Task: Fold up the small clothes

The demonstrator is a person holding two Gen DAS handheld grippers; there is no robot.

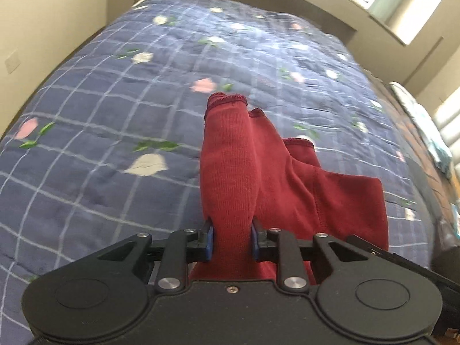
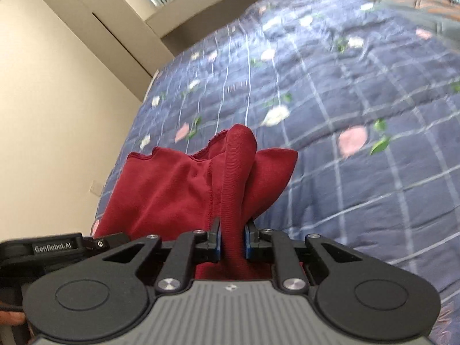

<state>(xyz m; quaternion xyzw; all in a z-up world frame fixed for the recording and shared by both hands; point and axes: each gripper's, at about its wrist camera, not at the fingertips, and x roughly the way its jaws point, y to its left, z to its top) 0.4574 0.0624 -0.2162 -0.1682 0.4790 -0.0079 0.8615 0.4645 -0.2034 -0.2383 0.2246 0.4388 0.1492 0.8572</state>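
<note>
Now, with each hand-held gripper [image 1: 232, 237] [image 2: 233, 240] clamped on a bunched edge of the red garment [image 1: 258, 172] hanging above the bed [image 1: 100, 100], pull apart evenly, then lower flat.

You have the garment [image 1: 230, 172] hanging above the quilt [image 1: 100, 115], a bunched fold between each gripper's fingers: left gripper [image 1: 232, 240] and right gripper [image 2: 232, 240]. The cloth spreads between them. The quilt's far edge meets the wall [image 2: 57, 115].
</note>
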